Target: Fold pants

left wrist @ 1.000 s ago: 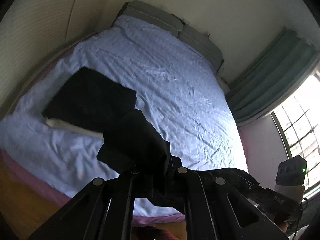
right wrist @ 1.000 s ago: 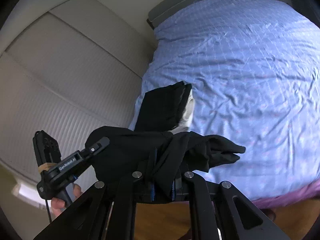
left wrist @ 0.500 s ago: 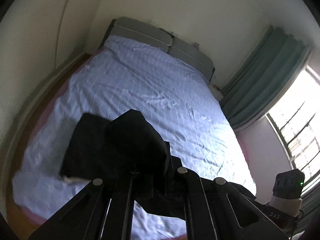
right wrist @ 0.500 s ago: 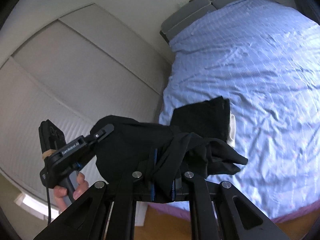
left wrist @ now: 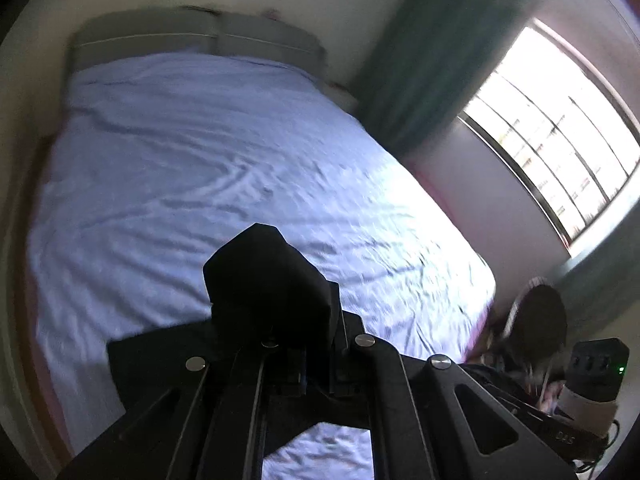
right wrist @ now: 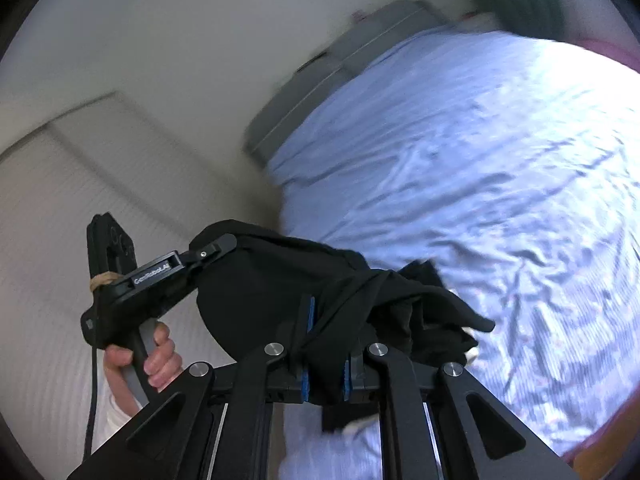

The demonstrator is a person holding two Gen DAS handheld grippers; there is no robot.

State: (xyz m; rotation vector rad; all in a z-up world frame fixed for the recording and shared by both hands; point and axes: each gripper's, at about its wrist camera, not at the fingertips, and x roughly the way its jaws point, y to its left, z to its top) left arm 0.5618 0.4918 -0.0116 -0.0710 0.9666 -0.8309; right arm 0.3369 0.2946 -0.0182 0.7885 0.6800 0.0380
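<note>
Both my hand-held grippers, left [left wrist: 308, 344] and right [right wrist: 326, 354], clamped on pants [right wrist: 320, 280], bunched midair over bed [right wrist: 500, 168]; folding not started

Bed [left wrist: 208, 168] with creased pale blue sheet, grey headboard [left wrist: 200, 36] against cream wall [right wrist: 180, 32], green curtain [left wrist: 432, 52], bright barred window [left wrist: 560, 136], ribbed white wardrobe doors [right wrist: 44, 200].
</note>
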